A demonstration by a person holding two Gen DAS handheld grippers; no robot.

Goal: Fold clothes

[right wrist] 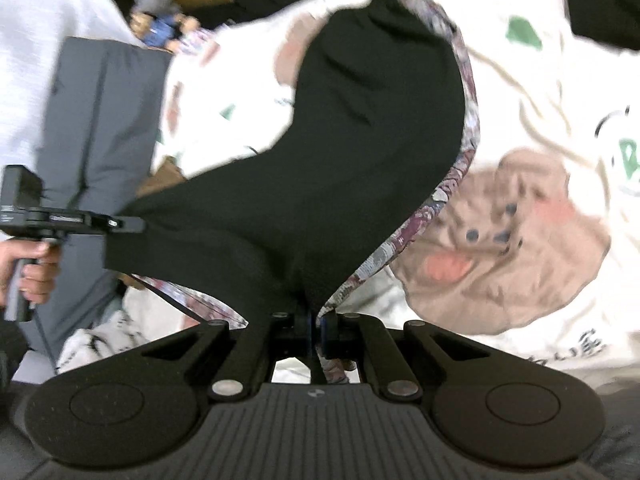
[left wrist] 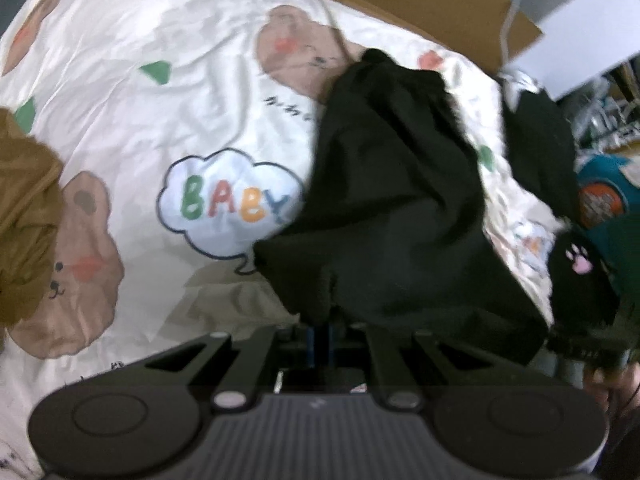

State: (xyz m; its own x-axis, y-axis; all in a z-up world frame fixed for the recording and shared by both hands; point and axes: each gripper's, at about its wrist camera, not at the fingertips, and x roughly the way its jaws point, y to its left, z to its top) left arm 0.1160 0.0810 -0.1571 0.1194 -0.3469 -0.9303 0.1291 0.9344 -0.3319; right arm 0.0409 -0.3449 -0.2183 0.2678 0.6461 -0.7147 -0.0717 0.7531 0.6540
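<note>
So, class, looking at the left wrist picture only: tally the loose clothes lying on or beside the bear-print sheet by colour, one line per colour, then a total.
Black: 2, the black garment with patterned lining gripped by the left gripper, and a black paw-print piece.
Brown: 1, the crumpled brown cloth.
Teal: 1, the teal printed garment.
Total: 4

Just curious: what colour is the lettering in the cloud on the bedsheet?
Green, red, orange and blue lettering, clearest in the left wrist view.

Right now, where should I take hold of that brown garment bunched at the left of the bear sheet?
Grip the brown garment on its topmost fold, coming from above: it is a crumpled heap with no clear edge. Both grippers are clamped on the black garment.
</note>
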